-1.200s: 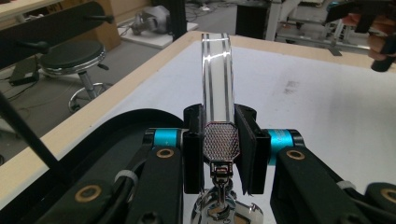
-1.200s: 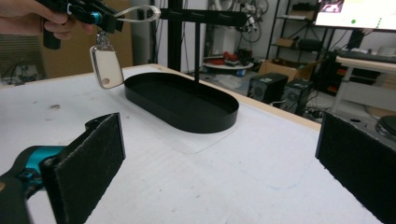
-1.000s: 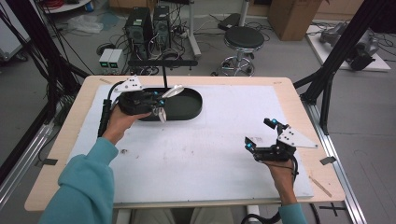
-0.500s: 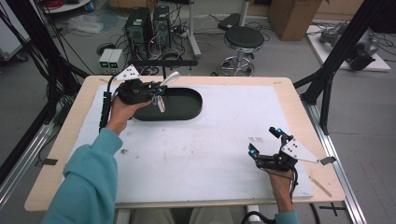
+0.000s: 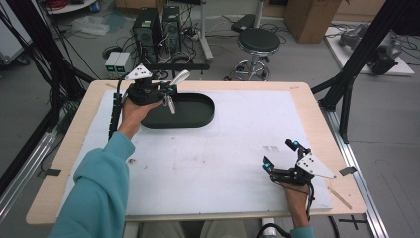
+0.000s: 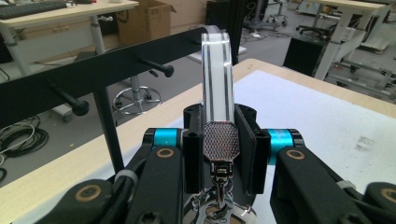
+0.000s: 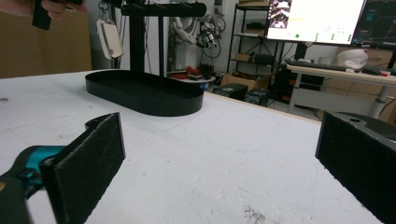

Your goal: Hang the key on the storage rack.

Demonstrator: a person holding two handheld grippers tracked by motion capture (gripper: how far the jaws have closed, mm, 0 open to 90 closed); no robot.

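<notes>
My left gripper (image 5: pixel 166 90) is shut on a keychain at the table's far left, above the left end of a black oval tray (image 5: pixel 207 117). The keychain's pale strap (image 5: pixel 179 77) points up toward the black peg bar (image 5: pixel 176 66) of a rack standing in the tray, and a white tag (image 5: pixel 170 104) dangles below. In the left gripper view the jaws pinch the strap (image 6: pixel 215 70) just above its metal mesh clasp (image 6: pixel 222 140), with the peg bar (image 6: pixel 93 70) close ahead. My right gripper (image 5: pixel 280 154) rests open near the front right edge, holding nothing.
The right gripper view shows the tray (image 7: pixel 144 95), the rack post (image 7: pixel 137 42) and the hanging tag (image 7: pixel 109 39) far across the white mat (image 7: pixel 224 140). Beyond the far table edge, a stool (image 5: pixel 258 42) and computer cases (image 5: pixel 158 25) stand on the floor.
My left gripper has lifted the keychain a little farther back toward the peg bar. My right gripper has drifted back toward the near right edge.
</notes>
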